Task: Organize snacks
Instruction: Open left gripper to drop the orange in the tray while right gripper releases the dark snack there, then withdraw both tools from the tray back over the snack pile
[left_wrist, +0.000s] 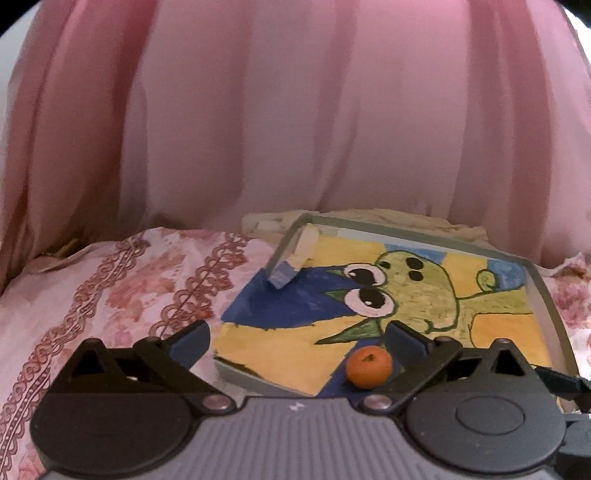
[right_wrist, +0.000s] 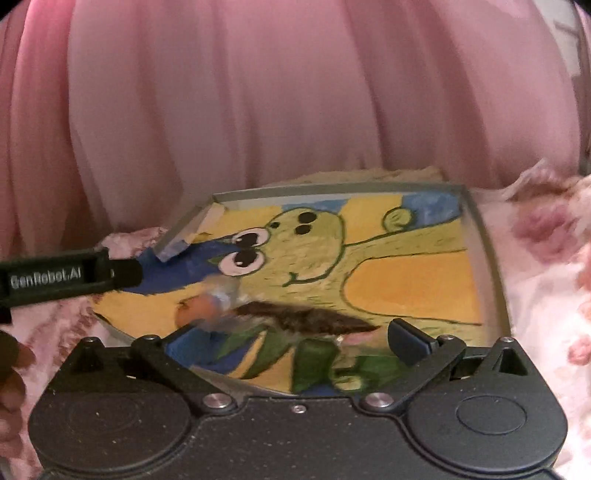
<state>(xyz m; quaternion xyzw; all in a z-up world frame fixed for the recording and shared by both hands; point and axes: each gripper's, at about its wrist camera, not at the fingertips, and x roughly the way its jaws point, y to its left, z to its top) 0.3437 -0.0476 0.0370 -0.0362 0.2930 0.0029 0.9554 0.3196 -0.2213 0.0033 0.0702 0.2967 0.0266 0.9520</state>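
As seen from the left wrist camera, the left hand-held gripper is spread wide and holds nothing. A small round orange snack, smooth with a dark dimple on top, rests on the near edge of a painted tray, just beside the right-side finger. The tray has a grey rim and carries a green cartoon figure on yellow and blue; it sits on a pink floral cloth before a pink curtain.

From the right wrist camera, the right hand-held gripper is also spread wide and empty. The orange snack appears blurred on the tray, next to a blurred clear wrapper and a dark brown piece. The left hand-held gripper reaches in from the left edge.
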